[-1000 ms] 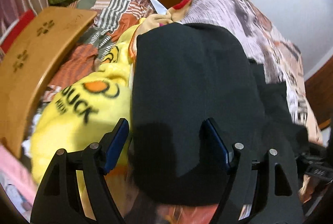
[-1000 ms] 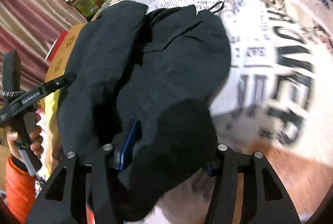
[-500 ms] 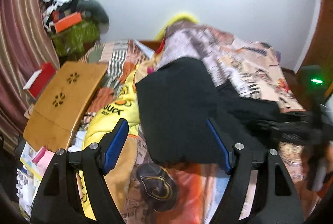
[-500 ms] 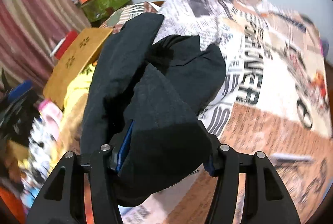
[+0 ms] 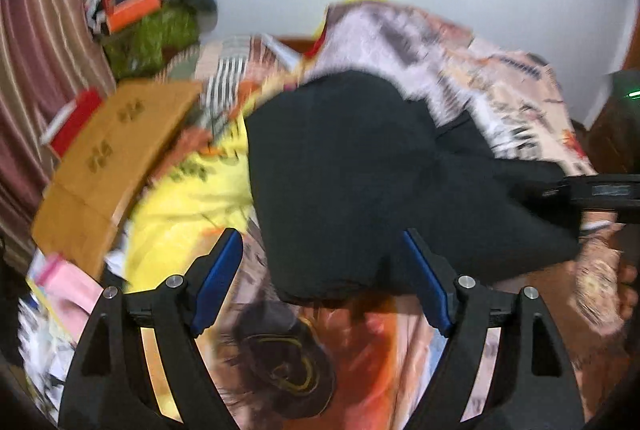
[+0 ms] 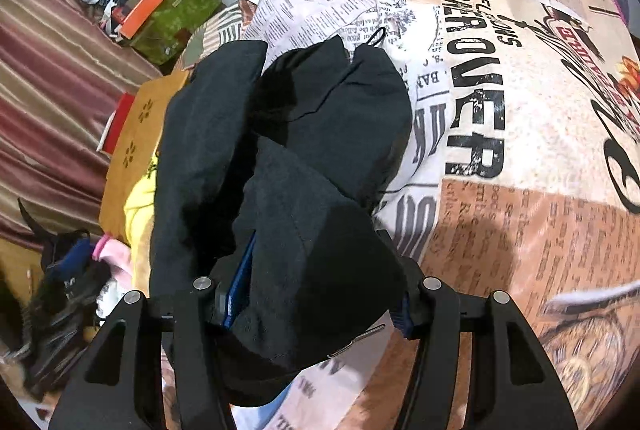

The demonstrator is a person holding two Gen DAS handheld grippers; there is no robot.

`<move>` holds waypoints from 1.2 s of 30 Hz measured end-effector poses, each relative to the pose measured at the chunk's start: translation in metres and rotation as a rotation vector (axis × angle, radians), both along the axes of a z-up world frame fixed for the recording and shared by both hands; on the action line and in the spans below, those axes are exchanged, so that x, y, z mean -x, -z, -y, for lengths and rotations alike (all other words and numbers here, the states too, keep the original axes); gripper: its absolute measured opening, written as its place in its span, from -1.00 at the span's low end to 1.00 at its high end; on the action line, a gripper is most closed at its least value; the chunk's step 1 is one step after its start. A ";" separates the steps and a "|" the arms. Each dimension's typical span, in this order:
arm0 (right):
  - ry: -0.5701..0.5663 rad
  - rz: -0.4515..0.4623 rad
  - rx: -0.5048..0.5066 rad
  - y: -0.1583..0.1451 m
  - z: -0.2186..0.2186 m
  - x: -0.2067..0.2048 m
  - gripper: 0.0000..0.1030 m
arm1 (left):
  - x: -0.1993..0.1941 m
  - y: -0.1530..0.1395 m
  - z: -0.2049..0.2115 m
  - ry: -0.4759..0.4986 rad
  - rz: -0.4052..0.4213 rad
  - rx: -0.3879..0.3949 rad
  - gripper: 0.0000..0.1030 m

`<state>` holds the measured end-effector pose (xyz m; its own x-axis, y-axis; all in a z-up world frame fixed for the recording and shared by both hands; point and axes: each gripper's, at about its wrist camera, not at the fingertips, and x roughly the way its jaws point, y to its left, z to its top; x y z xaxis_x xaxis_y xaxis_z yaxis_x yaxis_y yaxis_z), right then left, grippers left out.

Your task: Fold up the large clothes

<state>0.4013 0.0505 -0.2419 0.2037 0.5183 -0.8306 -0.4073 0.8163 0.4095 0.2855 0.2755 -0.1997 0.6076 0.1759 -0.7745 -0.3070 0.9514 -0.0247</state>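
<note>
A large black garment (image 5: pixel 360 182) lies folded over on the bed. My left gripper (image 5: pixel 324 282) is open and empty, with its blue pads just short of the garment's near edge. My right gripper (image 6: pixel 316 294) has a bunched fold of the same black garment (image 6: pixel 304 158) draped between and over its fingers, with the jaws standing wide; the fabric hides the pads. The right gripper's body also shows at the right edge of the left wrist view (image 5: pixel 592 190).
A newspaper-print bedsheet (image 6: pixel 500 78) covers the bed. A yellow duck-print cloth (image 5: pixel 188 198) and a wooden lap table (image 5: pixel 116 158) lie to the left. A dark cap (image 5: pixel 280 362) lies near the bed's front. Boxes and clothes are piled (image 5: pixel 144 18) by the striped curtain.
My left gripper pulled back and up from the black garment, then dipped slightly closer. My right gripper stayed with the bunched fabric as the view shifted over the bed.
</note>
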 end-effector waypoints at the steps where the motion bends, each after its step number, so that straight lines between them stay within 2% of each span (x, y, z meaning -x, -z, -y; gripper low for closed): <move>1: -0.008 0.007 -0.002 0.001 0.000 -0.003 0.05 | -0.008 0.012 -0.001 -0.011 -0.019 0.013 0.55; 3: -0.018 0.030 0.017 0.000 -0.001 -0.003 0.05 | -0.024 0.034 -0.003 -0.035 -0.027 0.066 0.55; 6: -0.027 0.095 0.064 0.004 -0.005 -0.008 0.05 | -0.043 0.052 -0.007 -0.076 -0.027 0.121 0.59; 9: -0.002 0.147 0.074 0.010 -0.004 -0.015 0.06 | -0.058 0.064 -0.012 -0.107 -0.031 0.106 0.82; 12: 0.067 0.221 0.065 0.010 0.003 -0.022 0.09 | -0.069 0.075 -0.015 -0.129 -0.045 0.070 0.90; 14: 0.099 0.231 0.031 0.008 0.013 -0.028 0.09 | -0.073 0.079 -0.015 -0.141 -0.041 0.057 0.94; 17: 0.111 0.189 -0.027 0.004 0.028 -0.031 0.09 | -0.076 0.080 -0.015 -0.156 -0.033 0.051 0.97; 22: 0.087 0.265 -0.047 -0.031 0.058 0.001 0.09 | -0.071 0.074 -0.015 -0.144 -0.037 0.076 0.91; 24: 0.068 0.315 -0.037 -0.052 0.065 0.021 0.09 | -0.061 0.065 -0.014 -0.139 -0.042 0.099 0.75; 28: 0.029 0.459 -0.026 -0.109 0.078 0.081 0.09 | -0.034 0.032 -0.007 -0.114 -0.002 0.135 0.72; 32: 0.011 0.586 -0.041 -0.161 0.086 0.139 0.09 | 0.009 -0.030 0.014 -0.075 0.111 0.077 0.72; 36: -0.009 0.702 -0.082 -0.207 0.090 0.195 0.09 | 0.072 -0.106 0.042 -0.021 0.274 -0.002 0.72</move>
